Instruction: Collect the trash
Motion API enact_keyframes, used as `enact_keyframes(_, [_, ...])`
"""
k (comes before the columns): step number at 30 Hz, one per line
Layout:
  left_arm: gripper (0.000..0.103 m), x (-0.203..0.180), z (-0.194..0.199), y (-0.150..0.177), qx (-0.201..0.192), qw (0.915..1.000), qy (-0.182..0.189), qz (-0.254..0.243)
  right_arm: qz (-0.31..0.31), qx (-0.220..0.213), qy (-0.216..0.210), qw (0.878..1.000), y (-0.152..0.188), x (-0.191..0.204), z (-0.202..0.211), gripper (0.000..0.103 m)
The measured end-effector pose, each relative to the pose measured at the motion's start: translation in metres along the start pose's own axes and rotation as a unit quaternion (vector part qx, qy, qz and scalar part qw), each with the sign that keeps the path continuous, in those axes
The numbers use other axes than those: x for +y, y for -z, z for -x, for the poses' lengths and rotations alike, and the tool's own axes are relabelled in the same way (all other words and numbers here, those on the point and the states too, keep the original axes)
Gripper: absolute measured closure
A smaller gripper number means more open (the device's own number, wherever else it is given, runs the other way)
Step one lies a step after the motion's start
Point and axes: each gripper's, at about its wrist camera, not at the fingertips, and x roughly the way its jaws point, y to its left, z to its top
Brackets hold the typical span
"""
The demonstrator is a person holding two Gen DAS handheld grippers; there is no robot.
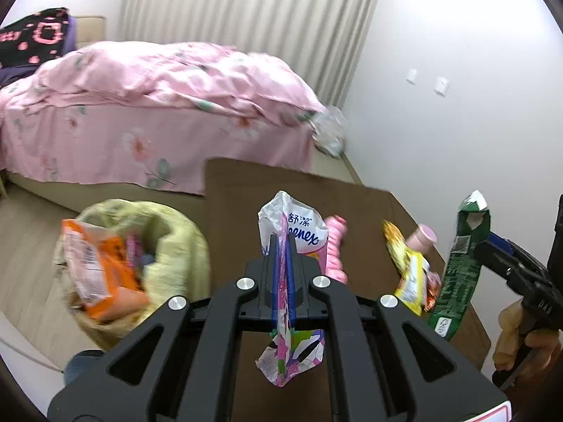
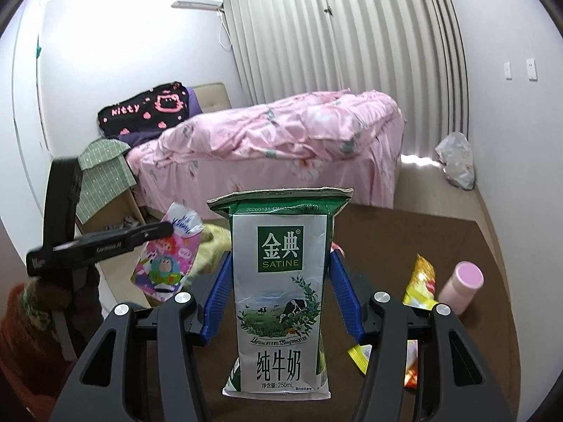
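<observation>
Brown surface carries the trash; its far edge faces a bed with pink floral bedding. Left gripper has its jaws clenched on a crumpled tissue pack, white and pink, which sticks up past the fingertips and hangs down behind them, lifted clear of the surface; the same pack shows in the right view, pinched at its top. Beside the surface's left edge sits a bin lined with a yellowish bag, an orange wrapper among the things inside it. Right gripper has its blue-padded jaws grasping a green and silver milk carton by its two sides, upright, its base just above the surface or on it, I cannot tell which; the left view shows that carton near the right edge. Between the two grippers, on the surface, lie a yellow snack wrapper and a small pink bottle just behind it; a pink ribbed bottle lies just right of the tissue pack. White plastic bag rests on the floor by the wall, past the bed's foot.
</observation>
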Motion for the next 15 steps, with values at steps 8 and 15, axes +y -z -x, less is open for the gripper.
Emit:
enact_keyframes(8, [0.099,0.059,0.043,-0.01,-0.071,0.9941,-0.065,0.05,0.048,-0.017,-0.031,0.998,-0.027,0.055,-0.025,0.051])
enact_keyframes(15, [0.099,0.109,0.055,-0.003,-0.105,0.9796,-0.14,0.1,0.075,-0.015,-0.075,0.994,-0.043,0.095,-0.059,0.051])
